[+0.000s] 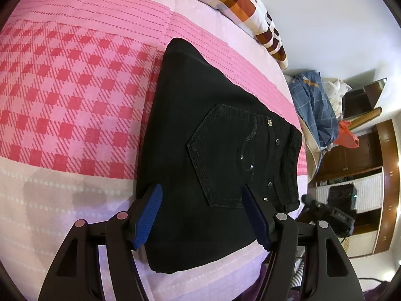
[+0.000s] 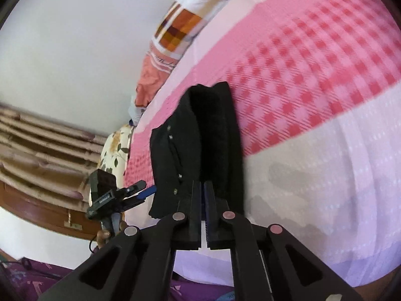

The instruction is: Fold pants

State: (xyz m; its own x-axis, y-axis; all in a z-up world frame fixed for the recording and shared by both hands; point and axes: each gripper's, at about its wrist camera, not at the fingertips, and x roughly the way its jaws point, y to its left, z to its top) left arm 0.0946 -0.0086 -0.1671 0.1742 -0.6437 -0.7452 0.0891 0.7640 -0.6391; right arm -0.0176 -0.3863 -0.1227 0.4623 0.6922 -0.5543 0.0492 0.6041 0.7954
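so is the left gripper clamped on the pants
No, the left gripper is open, its blue pads spread wide apart above the folded black pants.

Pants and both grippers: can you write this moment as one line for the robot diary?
pants: folded, flat on bed | left gripper: open, over pants | right gripper: shut, empty, near pants edge
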